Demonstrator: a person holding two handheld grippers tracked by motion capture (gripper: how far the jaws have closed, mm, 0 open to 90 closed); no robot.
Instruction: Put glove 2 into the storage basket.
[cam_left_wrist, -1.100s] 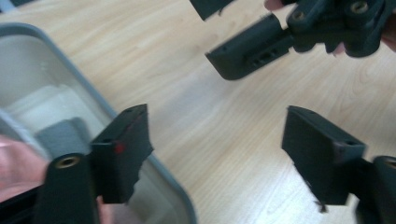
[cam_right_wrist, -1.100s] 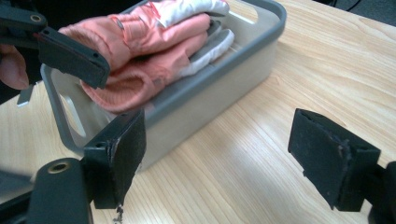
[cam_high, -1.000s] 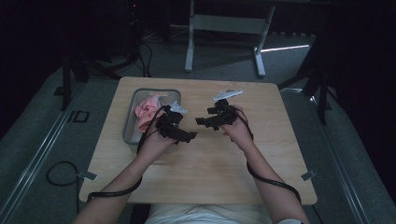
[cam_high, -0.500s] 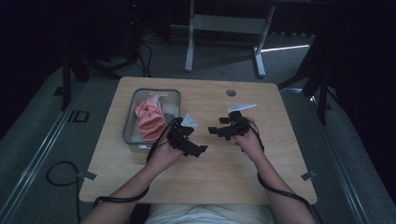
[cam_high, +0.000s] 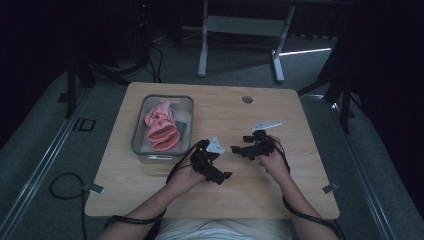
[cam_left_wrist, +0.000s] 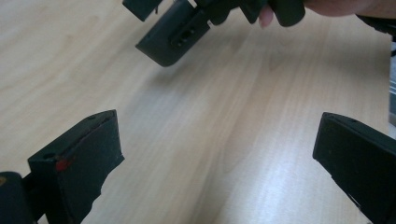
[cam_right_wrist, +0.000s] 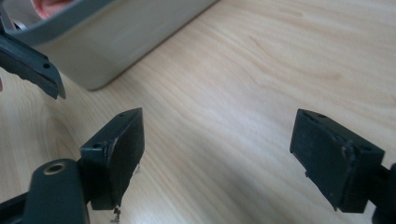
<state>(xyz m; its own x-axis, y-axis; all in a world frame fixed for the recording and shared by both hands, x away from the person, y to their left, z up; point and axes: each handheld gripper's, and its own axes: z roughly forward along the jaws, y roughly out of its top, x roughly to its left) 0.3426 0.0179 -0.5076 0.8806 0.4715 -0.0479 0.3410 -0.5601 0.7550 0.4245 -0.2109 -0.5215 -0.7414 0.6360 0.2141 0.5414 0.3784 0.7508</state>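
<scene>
Having drawn back from the tray (cam_high: 142, 150), both grippers wide, empty.

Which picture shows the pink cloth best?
The high view: the whole pink cloth lies in the grey bin in plain sight. The right gripper view catches just a pink sliver above the bin's rim. The left gripper view looks at bare wood.

Wooden table (cam_high: 300, 200), round hole (cam_high: 247, 99) near its far edge. Beyond it a grey metal stand (cam_high: 240, 30) on carpet; black cables, apparently, in the dim far left.
</scene>
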